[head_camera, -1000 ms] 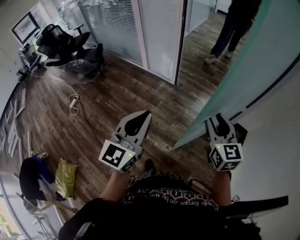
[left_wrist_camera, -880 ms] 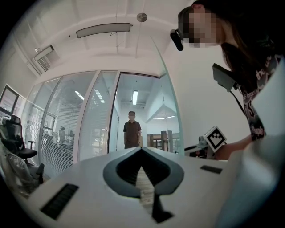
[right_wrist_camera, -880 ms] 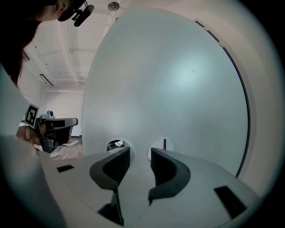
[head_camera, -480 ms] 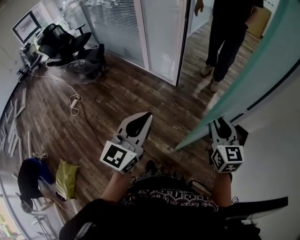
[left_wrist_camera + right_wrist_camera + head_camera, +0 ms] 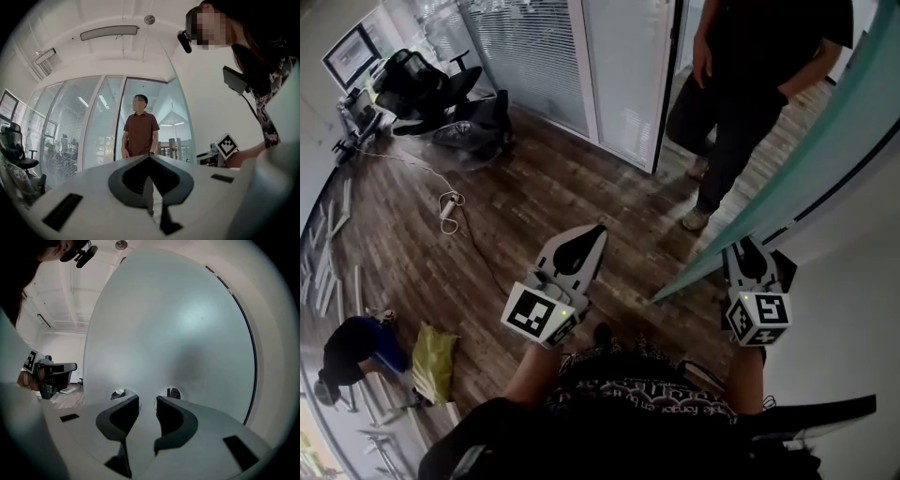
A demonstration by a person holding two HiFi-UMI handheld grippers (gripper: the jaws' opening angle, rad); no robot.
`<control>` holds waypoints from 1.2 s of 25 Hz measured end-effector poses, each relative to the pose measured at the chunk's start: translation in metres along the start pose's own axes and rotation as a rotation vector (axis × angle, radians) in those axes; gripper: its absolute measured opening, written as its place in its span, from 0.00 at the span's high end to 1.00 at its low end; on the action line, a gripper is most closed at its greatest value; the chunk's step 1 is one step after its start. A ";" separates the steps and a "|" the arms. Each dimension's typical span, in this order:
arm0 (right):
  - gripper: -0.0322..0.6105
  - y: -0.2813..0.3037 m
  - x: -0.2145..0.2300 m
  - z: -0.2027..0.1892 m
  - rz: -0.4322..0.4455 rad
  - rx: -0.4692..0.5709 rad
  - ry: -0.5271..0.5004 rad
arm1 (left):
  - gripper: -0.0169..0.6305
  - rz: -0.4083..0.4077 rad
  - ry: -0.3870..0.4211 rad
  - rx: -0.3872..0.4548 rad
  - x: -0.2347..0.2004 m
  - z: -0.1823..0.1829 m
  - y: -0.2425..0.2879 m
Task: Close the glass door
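The frosted glass door [image 5: 811,155] stands swung open along the right wall and fills the right gripper view as a pale pane [image 5: 178,333]. My right gripper [image 5: 748,247] has its tips at the door's lower edge. Its jaws [image 5: 147,401] stand a narrow gap apart, facing the glass, and I see nothing between the pads. Two small round fittings [image 5: 173,393] show on the glass just behind the tips. My left gripper [image 5: 592,232] hovers over the floor, shut and empty, with its tips [image 5: 149,158] pointing at the doorway.
A person in dark clothes [image 5: 748,84] stands in the doorway beside the dark door frame [image 5: 664,103]; in the left gripper view this person [image 5: 139,131] faces me. Office chairs [image 5: 422,80], a power strip with cable [image 5: 448,208], a yellow bag [image 5: 434,352] and a crouching person [image 5: 352,349] are at left.
The person in dark clothes has walked closer, from beyond the doorway to right beside the door. The crouching person at the lower left has shifted. Both grippers have stayed nearly in place.
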State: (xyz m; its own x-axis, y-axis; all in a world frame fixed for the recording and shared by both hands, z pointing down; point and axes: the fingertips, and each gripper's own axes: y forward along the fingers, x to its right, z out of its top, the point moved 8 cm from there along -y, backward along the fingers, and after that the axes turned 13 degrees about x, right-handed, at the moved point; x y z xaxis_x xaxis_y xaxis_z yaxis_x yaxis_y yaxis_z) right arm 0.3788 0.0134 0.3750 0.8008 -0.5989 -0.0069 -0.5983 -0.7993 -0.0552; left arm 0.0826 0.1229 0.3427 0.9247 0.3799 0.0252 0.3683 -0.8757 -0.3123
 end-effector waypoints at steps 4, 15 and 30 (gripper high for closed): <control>0.77 -0.001 0.002 0.001 -0.005 0.002 -0.001 | 0.97 -0.012 -0.002 0.015 0.000 0.000 0.001; 0.77 0.005 0.002 0.000 -0.013 0.002 0.002 | 0.97 0.014 -0.015 -0.026 -0.006 -0.003 0.000; 0.77 0.034 -0.006 0.001 -0.068 0.010 0.000 | 0.97 0.013 -0.006 -0.012 -0.056 -0.006 0.004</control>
State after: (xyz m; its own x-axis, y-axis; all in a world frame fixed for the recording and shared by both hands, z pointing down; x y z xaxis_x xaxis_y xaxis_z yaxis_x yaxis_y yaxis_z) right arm 0.3530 -0.0101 0.3721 0.8398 -0.5429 -0.0030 -0.5419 -0.8378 -0.0660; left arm 0.0326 0.0961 0.3458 0.9289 0.3700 0.0150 0.3570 -0.8842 -0.3011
